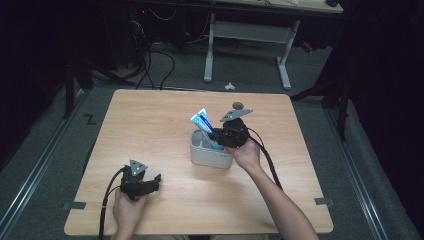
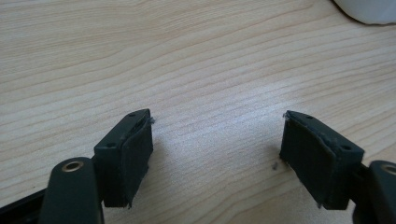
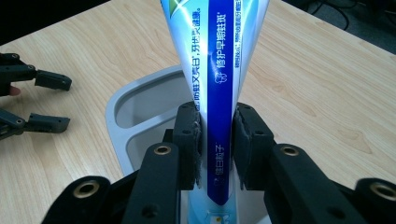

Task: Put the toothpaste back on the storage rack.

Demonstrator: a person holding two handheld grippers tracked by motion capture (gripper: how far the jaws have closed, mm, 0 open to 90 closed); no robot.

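Right now R gripper [image 3: 217, 140] clamps toothpaste tube [image 3: 219, 70] over grey holder [image 3: 122, 105]; L gripper [image 2: 217, 154] wide open, empty.

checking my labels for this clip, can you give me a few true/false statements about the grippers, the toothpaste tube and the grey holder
1. The right gripper is clamped on the blue and white toothpaste tube. True.
2. The tube lies flat on the light wooden table. False: it stands up in the grey plastic holder.
3. The left gripper has open jaws with nothing between them. True.
4. The left gripper touches the holder. False: it is apart from it, over bare table.
5. The holder has one undivided space. False: the right gripper view shows a divider.
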